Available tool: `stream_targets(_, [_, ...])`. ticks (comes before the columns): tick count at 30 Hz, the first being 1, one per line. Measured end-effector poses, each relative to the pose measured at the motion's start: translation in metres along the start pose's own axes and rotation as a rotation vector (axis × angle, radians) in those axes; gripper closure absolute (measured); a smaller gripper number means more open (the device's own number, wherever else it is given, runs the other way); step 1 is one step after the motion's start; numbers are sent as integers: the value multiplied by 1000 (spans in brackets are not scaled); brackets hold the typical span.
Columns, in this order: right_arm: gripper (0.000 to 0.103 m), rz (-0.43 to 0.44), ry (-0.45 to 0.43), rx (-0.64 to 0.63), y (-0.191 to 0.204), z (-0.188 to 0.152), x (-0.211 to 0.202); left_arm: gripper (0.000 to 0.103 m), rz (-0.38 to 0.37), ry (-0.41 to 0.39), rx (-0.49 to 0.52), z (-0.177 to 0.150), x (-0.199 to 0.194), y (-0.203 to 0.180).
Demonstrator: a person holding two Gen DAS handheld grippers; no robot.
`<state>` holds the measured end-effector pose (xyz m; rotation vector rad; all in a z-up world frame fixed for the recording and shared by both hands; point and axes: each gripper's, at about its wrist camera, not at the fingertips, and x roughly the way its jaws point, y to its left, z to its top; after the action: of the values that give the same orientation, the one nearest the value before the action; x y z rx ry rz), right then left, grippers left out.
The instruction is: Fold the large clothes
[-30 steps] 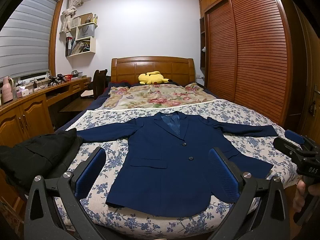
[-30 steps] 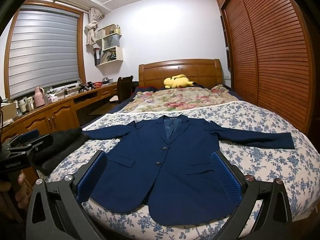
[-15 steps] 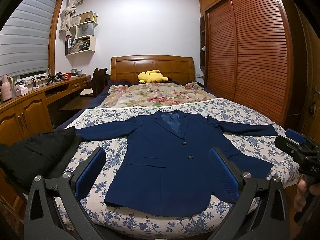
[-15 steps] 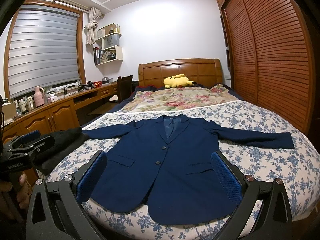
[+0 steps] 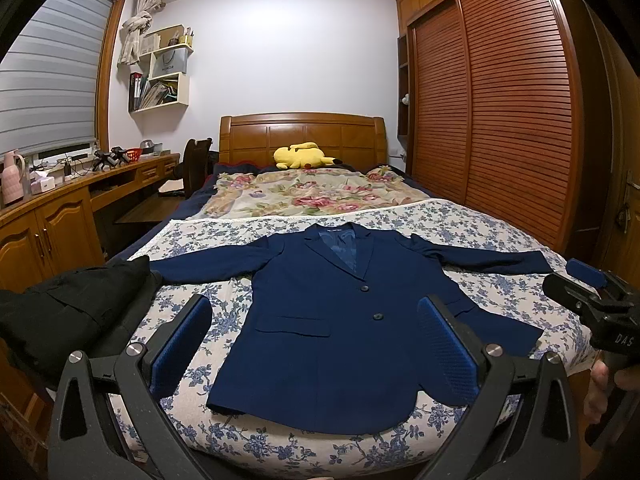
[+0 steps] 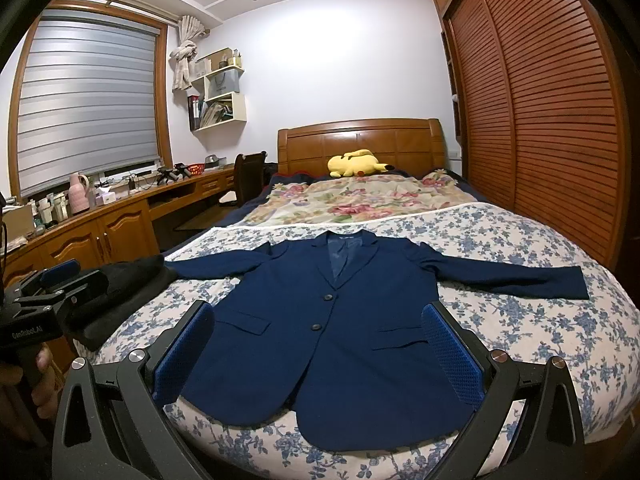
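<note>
A navy blue suit jacket point(image 5: 340, 320) lies flat and face up on the bed, buttoned, both sleeves spread out to the sides; it also shows in the right wrist view point(image 6: 332, 332). My left gripper point(image 5: 314, 344) is open and empty, held above the jacket's lower left hem. My right gripper point(image 6: 316, 352) is open and empty, held above the jacket's bottom hem. The right gripper also shows at the right edge of the left wrist view point(image 5: 596, 300). The left gripper shows at the left edge of the right wrist view point(image 6: 48, 292).
The bed point(image 5: 500, 220) has a blue floral sheet and a flowered blanket point(image 5: 304, 192) beyond it. A black garment point(image 5: 80, 308) lies on the bed's left corner. A yellow plush toy point(image 5: 300, 155) sits by the headboard. A wooden desk point(image 5: 52, 216) runs along the left, wardrobe doors point(image 5: 516, 120) on the right.
Both grippers have drifted very slightly; the view shifts a touch. The jacket has not moved.
</note>
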<state>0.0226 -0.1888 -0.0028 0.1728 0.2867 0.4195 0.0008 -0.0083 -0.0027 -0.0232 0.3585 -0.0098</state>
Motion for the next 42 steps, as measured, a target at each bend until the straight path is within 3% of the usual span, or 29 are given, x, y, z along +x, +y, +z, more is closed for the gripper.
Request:
stream_targets(15, [0, 8, 16, -12, -1, -5, 9, 0, 22, 33, -5, -8, 12, 6])
stream_targets(42, [0, 107, 136, -53, 3, -9, 87, 0, 124, 145, -50, -37, 81, 71])
